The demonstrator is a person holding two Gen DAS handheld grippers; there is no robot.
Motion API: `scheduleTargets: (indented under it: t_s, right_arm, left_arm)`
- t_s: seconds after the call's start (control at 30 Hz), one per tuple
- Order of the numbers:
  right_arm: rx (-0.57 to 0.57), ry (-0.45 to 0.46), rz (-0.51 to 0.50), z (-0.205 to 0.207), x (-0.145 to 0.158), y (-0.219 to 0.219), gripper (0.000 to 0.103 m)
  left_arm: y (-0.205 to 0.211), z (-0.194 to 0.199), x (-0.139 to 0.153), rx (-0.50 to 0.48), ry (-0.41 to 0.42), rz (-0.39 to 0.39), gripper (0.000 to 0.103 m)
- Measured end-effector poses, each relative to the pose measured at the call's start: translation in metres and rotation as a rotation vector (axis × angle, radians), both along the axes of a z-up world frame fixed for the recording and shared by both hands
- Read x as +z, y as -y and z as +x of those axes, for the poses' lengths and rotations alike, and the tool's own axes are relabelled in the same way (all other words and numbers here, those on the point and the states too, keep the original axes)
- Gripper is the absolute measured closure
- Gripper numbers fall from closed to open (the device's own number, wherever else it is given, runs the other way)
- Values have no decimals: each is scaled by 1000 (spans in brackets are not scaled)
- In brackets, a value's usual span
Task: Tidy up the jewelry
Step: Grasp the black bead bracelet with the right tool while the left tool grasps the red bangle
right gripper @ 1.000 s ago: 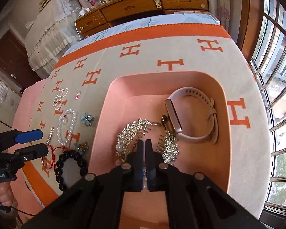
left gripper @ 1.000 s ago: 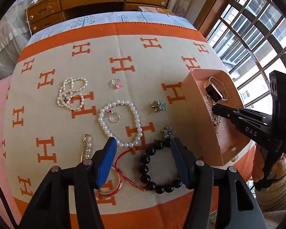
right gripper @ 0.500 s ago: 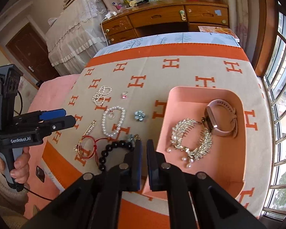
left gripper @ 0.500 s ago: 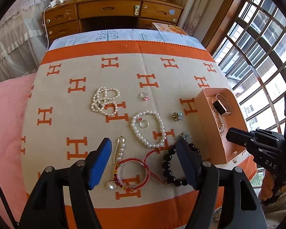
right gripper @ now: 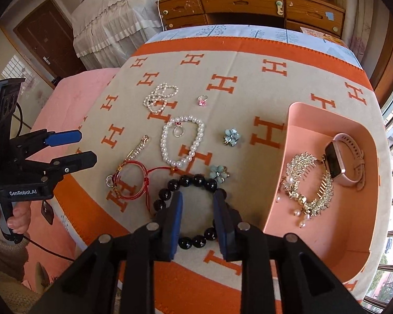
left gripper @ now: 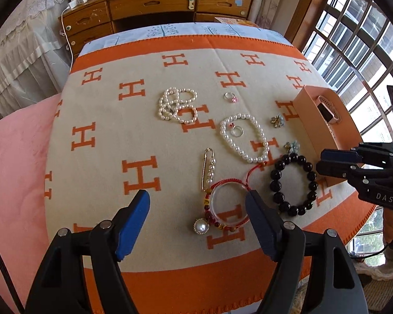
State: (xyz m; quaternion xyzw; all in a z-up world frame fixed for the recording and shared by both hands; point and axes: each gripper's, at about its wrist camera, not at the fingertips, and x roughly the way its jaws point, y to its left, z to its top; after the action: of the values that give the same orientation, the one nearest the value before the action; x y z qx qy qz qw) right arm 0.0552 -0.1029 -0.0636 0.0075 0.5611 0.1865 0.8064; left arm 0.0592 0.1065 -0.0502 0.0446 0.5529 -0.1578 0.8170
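Right gripper [right gripper: 197, 213] jaws parted over black bead bracelet [right gripper: 188, 209], fingers inside the loop's span. Pink tray [right gripper: 359, 235] to the right holds pink watch [right gripper: 345, 159] and crystal hair comb [right gripper: 306, 183]. On blanket [right gripper: 249, 104]: pearl bracelet [right gripper: 182, 141], red string bracelet [right gripper: 131, 180], two blue flower brooches, pink ring [right gripper: 202, 100]. Left gripper [right gripper: 73, 147] at far left, jaws apart.

Wooden dresser [left gripper: 154, 5] with drawers against far wall, clutter on top. White lace-covered bed [right gripper: 112, 18] at left, dark brown door [right gripper: 48, 36] beyond it. Large grid-paned window [left gripper: 359, 52] at right, daylight coming through. Pink bedding [left gripper: 15, 162] lower left.
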Motion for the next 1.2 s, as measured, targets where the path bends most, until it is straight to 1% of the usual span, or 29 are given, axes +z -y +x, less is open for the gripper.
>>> scheduleTargets:
  t_s: [0.13,0.23,0.37,0.43,0.53,0.57,0.6,0.67,0.73,0.87,0.93,0.97,1.0,1.03,1.07,1.2]
  right_arm:
    - [-11,-31,-50,8,-13,-4,79]
    - [-6,-46,-94,12,-20,-9,78]
    - [18,-60,-151,16,-28,-17,69]
    - [27,-71,-181,17,-33,-20,69]
    - [54,-55,-257,18,-37,-27,68]
    - [67,-54,-273,19,-38,-29,68]
    - [79,-52,-287,20,-39,-31,68]
    - [100,-42,-301,22,-40,-33,68]
    - [114,-43,-295,25,-40,-34,68]
    - [169,-40,-299,30,-38,-36,69]
    - [186,-33,-280,27,-35,-39,83]
    - [187,-31,-270,26,-34,-38,86]
    - [184,-27,-255,24,-33,-37,87]
    - [180,-15,-234,23,-30,-35,87]
    - [171,-4,-217,20,-27,-33,88]
    - [138,49,-107,7,-6,-20,88]
  left_arm:
    - [4,-2,-24,-30,-51,11,29]
    - [9,-2,-35,-54,-68,21,29]
    - [15,1,-39,-83,-64,31,29]
    - [18,3,-39,-95,-58,41,29]
    - [23,9,-42,-115,-68,61,30]
    - [25,10,-44,-119,-74,68,31]
    - [26,11,-45,-123,-83,74,36]
    - [27,14,-49,-129,-108,81,42]
    - [27,17,-53,-131,-135,80,46]
    - [29,21,-53,-138,-140,98,56]
    - [30,23,-53,-136,-138,116,62]
    - [30,23,-53,-136,-133,130,70]
    - [31,23,-52,-136,-136,124,83]
    - [31,24,-52,-130,-145,113,91]
    - [32,25,-51,-122,-155,107,94]
    - [33,22,-50,-99,-149,95,95]
